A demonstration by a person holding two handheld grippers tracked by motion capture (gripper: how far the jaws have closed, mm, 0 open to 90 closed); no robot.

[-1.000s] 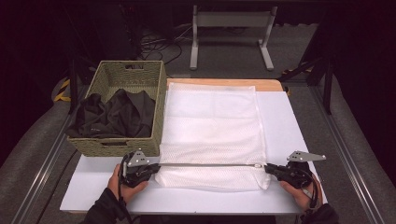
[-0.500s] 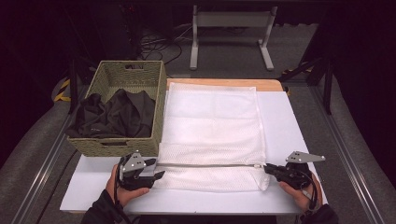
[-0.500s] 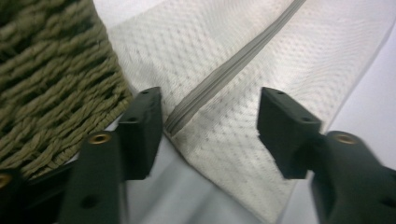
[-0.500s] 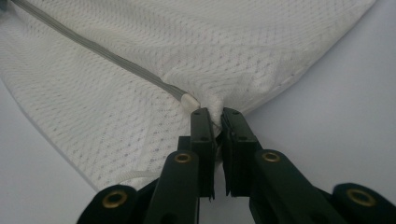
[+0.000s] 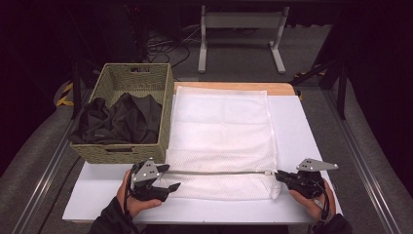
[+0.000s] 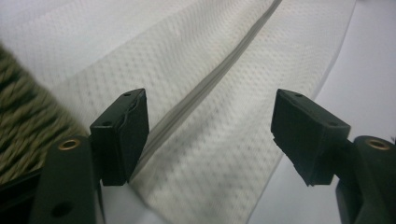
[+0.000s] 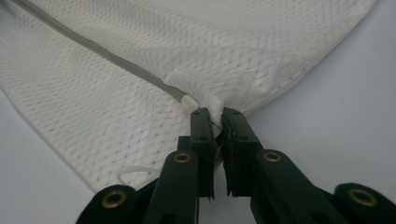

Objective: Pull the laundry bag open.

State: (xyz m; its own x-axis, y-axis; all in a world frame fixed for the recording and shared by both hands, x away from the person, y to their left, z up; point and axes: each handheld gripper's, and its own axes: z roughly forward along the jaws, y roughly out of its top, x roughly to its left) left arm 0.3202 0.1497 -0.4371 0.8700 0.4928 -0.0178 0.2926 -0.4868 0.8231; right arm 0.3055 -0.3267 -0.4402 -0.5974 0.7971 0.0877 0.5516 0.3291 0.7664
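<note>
Mesh laundry bag, white and flat, lies on the white table, running from the far edge down toward us, with its grey zipper crossing it from left to right near the near edge. Just left of it we see a woven basket standing on the table's left side, holding dark clothing; the bag's left edge sits just beside the basket's wall.

Our left gripper is at the bag's near left corner, by the left end of the zipper. Its jaws have just been opening and now stand wide apart. In the left gripper view the mesh and the zipper line run between the two pads, but neither pad presses on the cloth, so this gripper holds nothing.

Our right gripper is at the bag's near right corner, by the right end of the zipper. In the right gripper view its jaws are closed to a narrow slit and pinch a fold of the mesh right beside the zipper's white end stop. The fabric puckers and gathers toward the pinch.
</note>
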